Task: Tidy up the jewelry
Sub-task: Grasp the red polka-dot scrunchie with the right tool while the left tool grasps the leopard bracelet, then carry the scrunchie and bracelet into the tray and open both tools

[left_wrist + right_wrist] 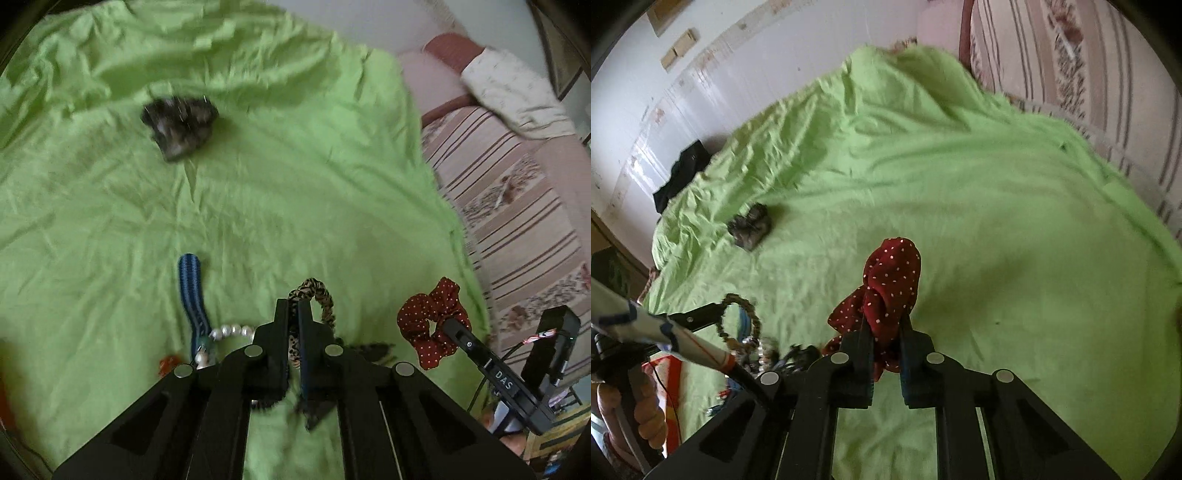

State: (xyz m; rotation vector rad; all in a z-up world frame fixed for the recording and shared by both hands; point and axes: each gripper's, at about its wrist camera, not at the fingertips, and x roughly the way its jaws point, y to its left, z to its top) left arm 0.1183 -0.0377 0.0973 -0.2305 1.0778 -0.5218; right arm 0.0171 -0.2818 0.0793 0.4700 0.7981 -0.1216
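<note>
My left gripper [293,308] is shut on a leopard-print scrunchie [314,291] and holds it above the green sheet [295,184]; it also shows in the right wrist view [738,321]. My right gripper [884,317] is shut on a red polka-dot scrunchie [892,280], lifted off the sheet; it also shows in the left wrist view [432,325]. A blue striped band [192,291] and a pearl bracelet [231,330] lie on the sheet by the left gripper. A dark fuzzy hair claw [179,127] lies farther off; it also shows in the right wrist view [750,225].
A small pile of more accessories [768,354] lies on the sheet below the left gripper. A striped floral couch [517,206] borders the sheet on the right. A dark cloth [683,173] lies at the sheet's far edge by the white wall.
</note>
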